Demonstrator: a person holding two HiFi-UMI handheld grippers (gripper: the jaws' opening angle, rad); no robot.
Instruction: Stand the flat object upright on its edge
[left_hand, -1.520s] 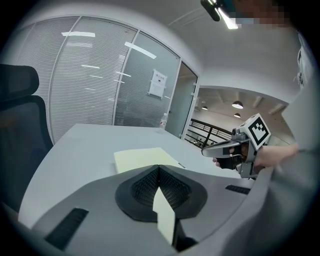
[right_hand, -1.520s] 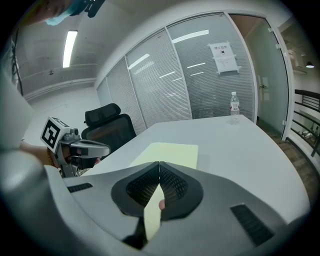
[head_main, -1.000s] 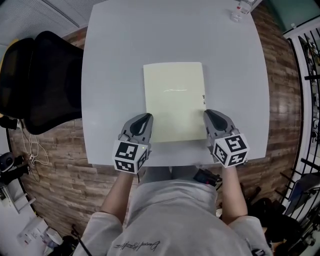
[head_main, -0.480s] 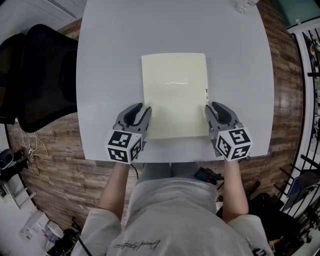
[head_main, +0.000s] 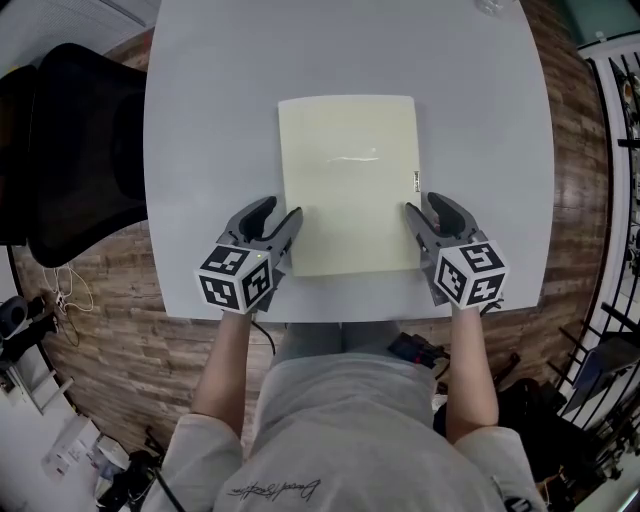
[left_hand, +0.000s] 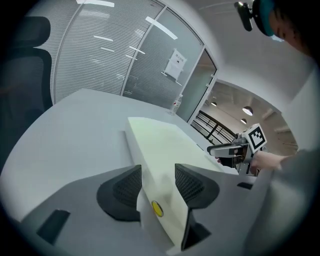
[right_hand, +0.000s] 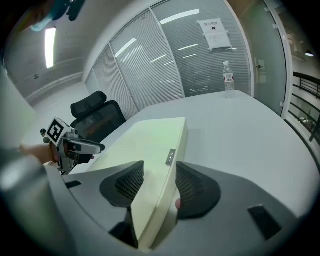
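Pale yellow flat object (head_main: 348, 180) lying flat on the grey table (head_main: 200, 120), squared to the near edge and close to its middle. Left gripper (head_main: 282, 210) at the object's left side by the near corner, jaws spread wide, just now opening, the object's edge between the pads but not pinched. Right gripper (head_main: 425, 204) at the right side by the near corner, likewise spread and just now opening, the labelled edge between its pads, unsqueezed. Clear bottle (right_hand: 228, 79) upright near the far edge. Black chair (head_main: 70, 150) beyond the left edge.
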